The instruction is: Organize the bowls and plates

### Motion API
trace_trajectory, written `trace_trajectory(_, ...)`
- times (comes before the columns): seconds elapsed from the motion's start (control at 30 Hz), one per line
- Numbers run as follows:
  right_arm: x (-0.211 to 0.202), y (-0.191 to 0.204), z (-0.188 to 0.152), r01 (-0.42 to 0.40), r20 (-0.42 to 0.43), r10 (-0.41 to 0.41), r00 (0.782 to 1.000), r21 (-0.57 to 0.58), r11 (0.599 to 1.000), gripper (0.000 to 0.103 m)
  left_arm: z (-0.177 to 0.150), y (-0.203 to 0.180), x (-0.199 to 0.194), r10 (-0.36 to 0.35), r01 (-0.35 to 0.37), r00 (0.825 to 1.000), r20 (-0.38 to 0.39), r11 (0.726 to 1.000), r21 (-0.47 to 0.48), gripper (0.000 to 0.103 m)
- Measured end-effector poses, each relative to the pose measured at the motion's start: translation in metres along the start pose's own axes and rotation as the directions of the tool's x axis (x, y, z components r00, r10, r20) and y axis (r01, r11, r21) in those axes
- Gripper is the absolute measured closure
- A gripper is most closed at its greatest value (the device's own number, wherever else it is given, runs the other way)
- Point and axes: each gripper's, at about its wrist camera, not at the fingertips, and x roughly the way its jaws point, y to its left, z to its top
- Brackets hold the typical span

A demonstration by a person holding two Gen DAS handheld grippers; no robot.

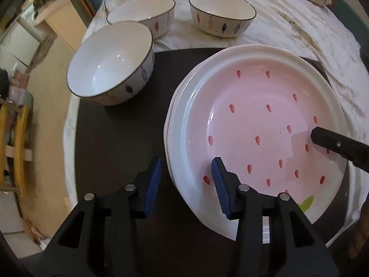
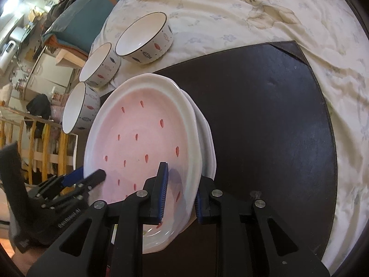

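A stack of white plates, the top one pink inside with red specks (image 1: 258,124), lies on a dark mat (image 1: 120,143); it also shows in the right wrist view (image 2: 143,143). My left gripper (image 1: 186,182) is open, its pads straddling the stack's left rim. My right gripper (image 2: 180,194) has its pads on either side of the stack's right rim, one pad (image 2: 162,191) over the top plate's inside; the rim hides whether they press on it. One right finger (image 1: 332,142) reaches over the plate in the left view. Three white fish-pattern bowls (image 1: 110,62) (image 1: 143,16) (image 1: 222,11) stand beyond the stack.
The mat lies on a cream bedcover (image 2: 230,11). The nearest bowl sits on the mat's far left corner; the other two sit on the cover. Bare mat (image 2: 265,115) lies right of the plates. A wooden rail (image 2: 46,143) and furniture are past the bed's left edge.
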Motion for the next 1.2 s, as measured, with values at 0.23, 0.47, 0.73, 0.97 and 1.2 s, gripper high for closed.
trace_trajectory(0.23, -0.007, -0.004, 0.001, -0.001, 0.014, 0.001, 1.0, 0.018, 1.0, 0.079, 0.0, 0.0, 0.001, 0.005, -0.005, 1.0, -0.005, 1.0, -0.007, 0.053)
trace_trajectory(0.47, -0.018, -0.005, 0.002, 0.033, 0.043, -0.034, 0.999, 0.012, 0.999, 0.079, -0.001, 0.002, 0.0, -0.007, 0.007, 1.0, 0.001, 1.0, -0.008, 0.053)
trace_trajectory(0.73, -0.026, -0.017, 0.002, 0.103, 0.083, -0.107, 0.991, 0.046, 0.994, 0.079, -0.001, 0.005, 0.001, -0.016, 0.016, 1.0, -0.011, 0.999, -0.039, 0.053)
trace_trajectory(0.97, -0.009, -0.002, -0.005, 0.169, 0.053, -0.166, 0.985, -0.04, 0.985, 0.079, -0.003, 0.003, 0.0, -0.009, 0.008, 1.0, -0.012, 1.0, -0.03, 0.053)
trace_trajectory(1.2, -0.008, -0.002, -0.008, 0.13, 0.035, -0.129, 0.991, -0.011, 0.992, 0.078, -0.004, 0.007, -0.015, -0.013, 0.014, 0.999, 0.037, 1.0, -0.026, 0.053)
